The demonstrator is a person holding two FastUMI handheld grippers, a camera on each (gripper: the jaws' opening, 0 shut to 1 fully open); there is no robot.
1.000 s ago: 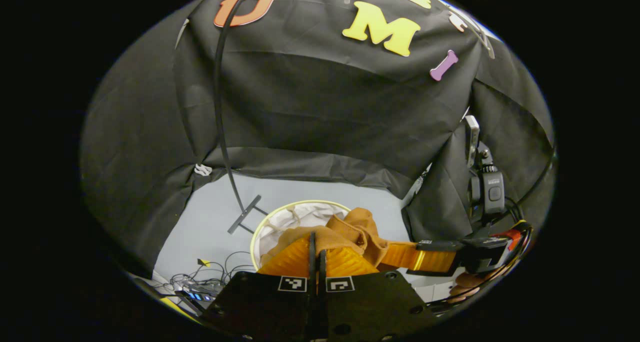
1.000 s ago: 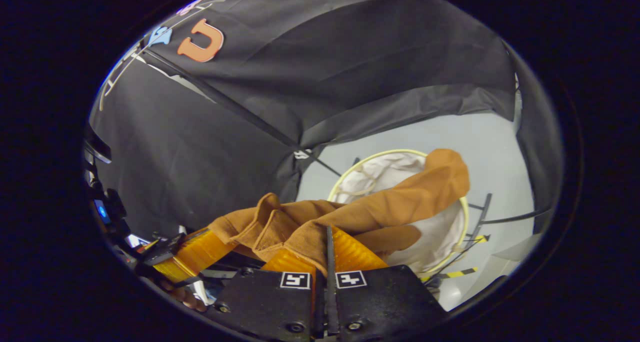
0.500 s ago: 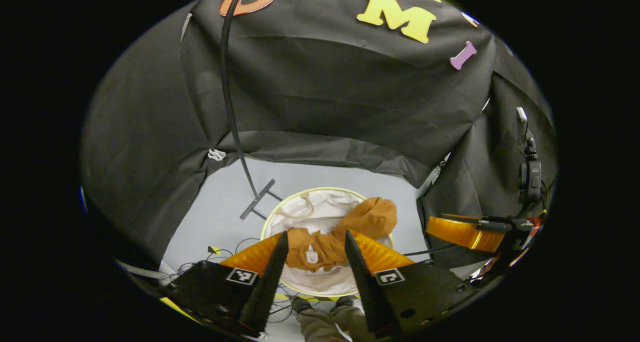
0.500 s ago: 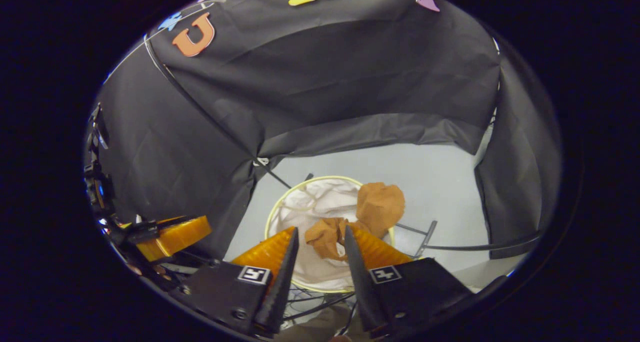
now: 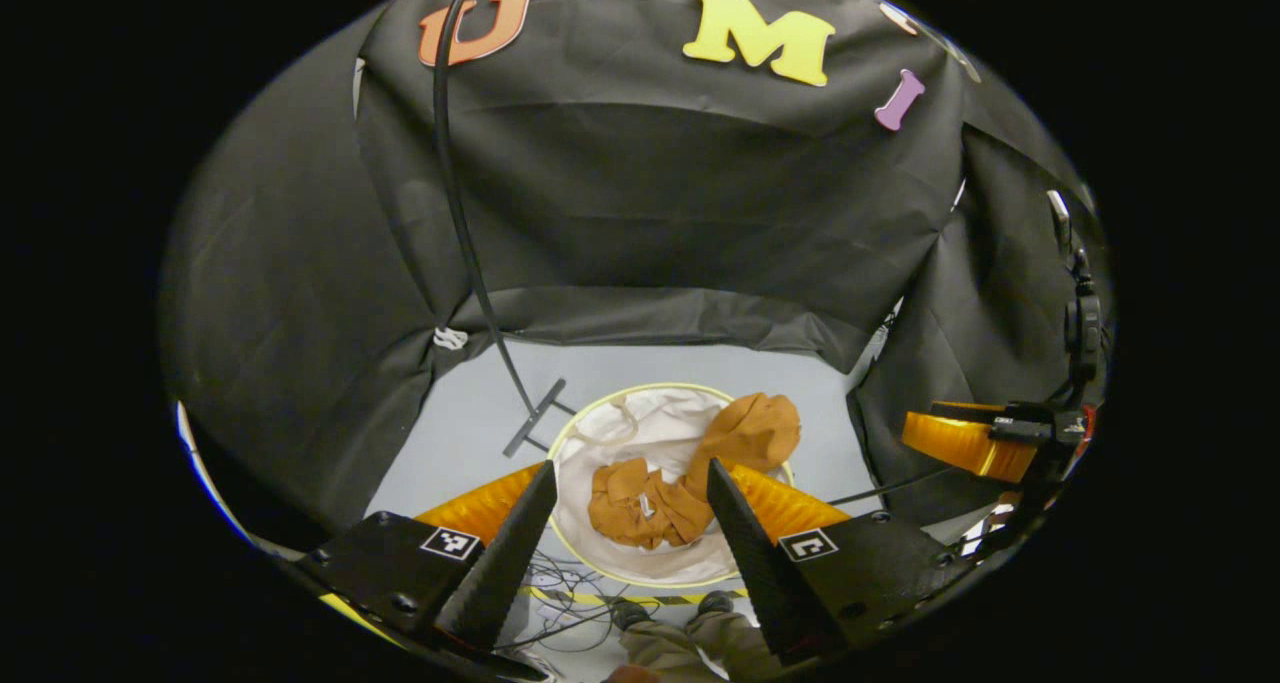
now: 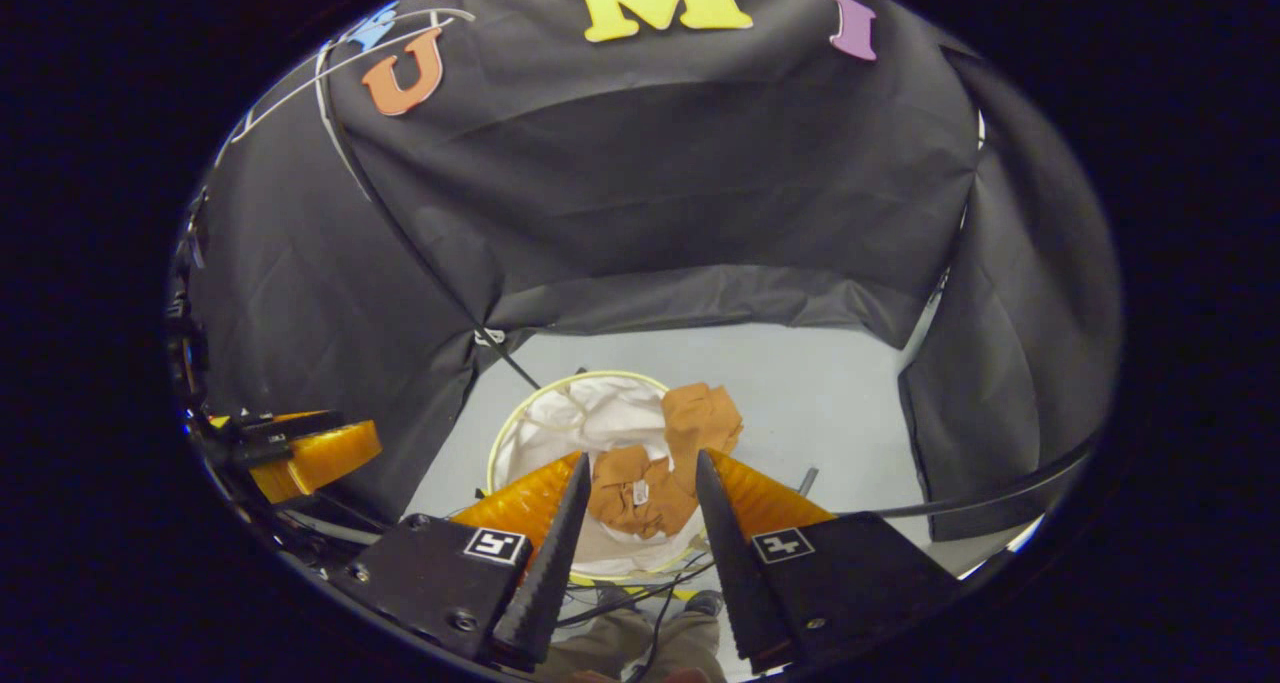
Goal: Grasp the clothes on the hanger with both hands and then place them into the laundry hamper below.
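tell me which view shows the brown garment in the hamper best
The left gripper view: the brown garment appears larger there, bunched in the hamper with one part draped over its rim. The right gripper view shows the same garment smaller, partly framed by that gripper's open fingers.

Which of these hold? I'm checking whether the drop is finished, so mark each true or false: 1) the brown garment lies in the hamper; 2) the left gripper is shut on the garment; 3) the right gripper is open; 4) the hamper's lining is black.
1) True: the brown garment lies in the hamper, one part draped over its rim.
2) False: the left gripper is open, above the garment.
3) True: the right gripper is open and holds nothing.
4) False: the lining is white.
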